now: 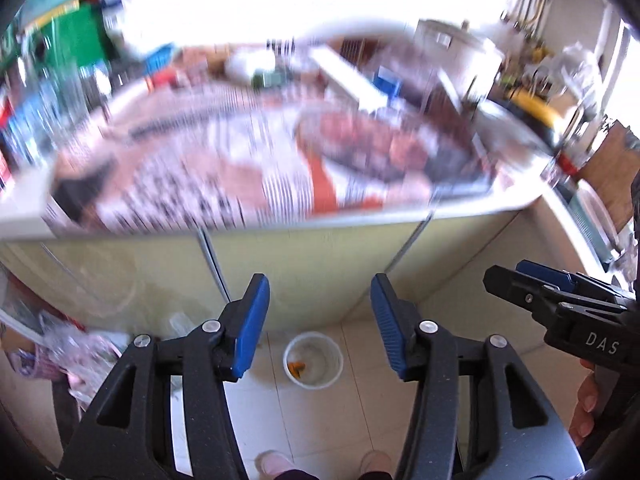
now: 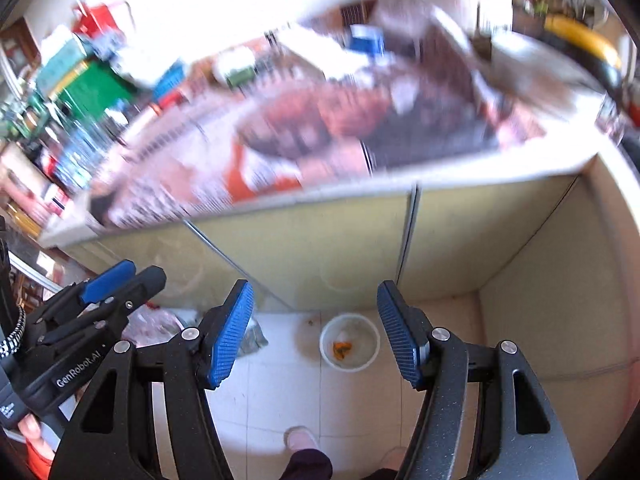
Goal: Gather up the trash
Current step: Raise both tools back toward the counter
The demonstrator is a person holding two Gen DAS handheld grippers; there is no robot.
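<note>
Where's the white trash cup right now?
The white cup stands on the tiled floor at the foot of the cabinet, framed between the open fingers in both wrist views, orange scrap inside.

Motion blur is smearing the whole countertop (image 1: pixel 280 168), so the patterned sheets and boxes (image 2: pixel 92 80) lying on it are staying unreadable. The small orange bit inside the white cup (image 1: pixel 313 360) is showing too tiny to identify. The frame edge is cutting off the right gripper (image 1: pixel 520 280) in the left view, and its fingers are overlapping. Crumpled bags (image 1: pixel 72 344) are lying half hidden behind the left gripper's arm.
</note>
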